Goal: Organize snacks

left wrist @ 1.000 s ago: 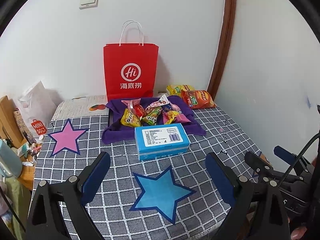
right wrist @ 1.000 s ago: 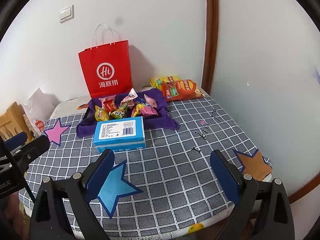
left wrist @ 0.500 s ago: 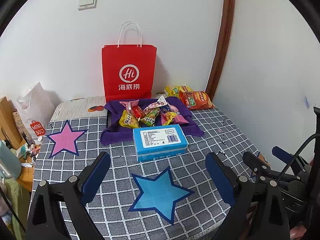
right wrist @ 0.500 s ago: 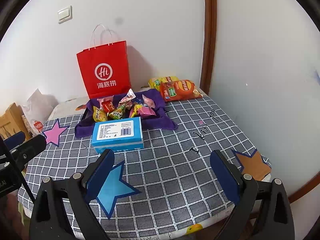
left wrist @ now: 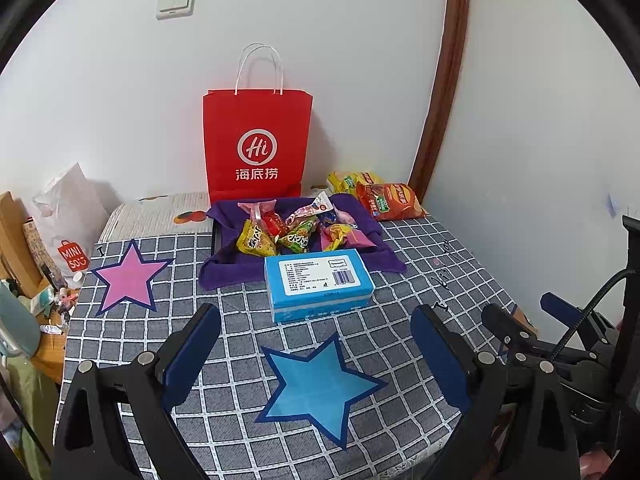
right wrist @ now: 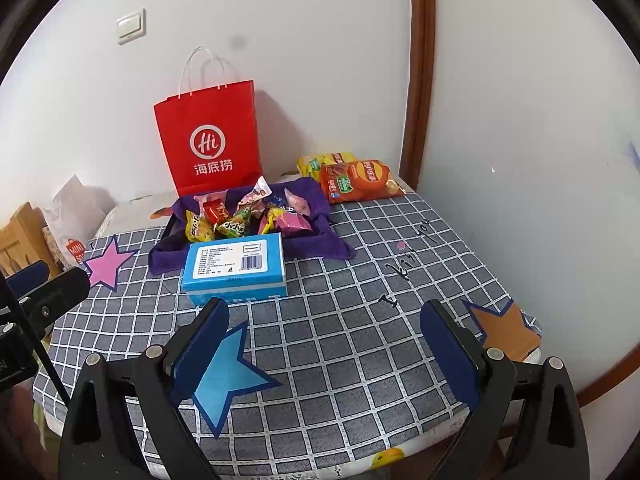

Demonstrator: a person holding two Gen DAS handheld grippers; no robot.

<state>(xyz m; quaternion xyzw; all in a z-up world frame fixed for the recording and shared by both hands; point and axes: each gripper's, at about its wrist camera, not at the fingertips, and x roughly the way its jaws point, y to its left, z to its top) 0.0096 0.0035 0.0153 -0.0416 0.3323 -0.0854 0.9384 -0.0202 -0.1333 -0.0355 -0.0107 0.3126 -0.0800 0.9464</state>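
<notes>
Both the left hand-held gripper [left wrist: 316, 354] and right hand-held gripper [right wrist: 324, 344] hover wide open, empty. Small foil-wrapped snacks [left wrist: 298, 228] lie heaped on the purple cloth-lined tray [left wrist: 224, 264] toward the worktop's far edge, behind the blue rectangular box [left wrist: 318, 282]. Approach over the box, pinching one packet by its crimped end.

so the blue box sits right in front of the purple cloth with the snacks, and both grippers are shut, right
Not quite. The blue box does sit in front of the purple cloth with the snacks, but the left gripper and right gripper are open and empty, as both wrist views show.
</notes>
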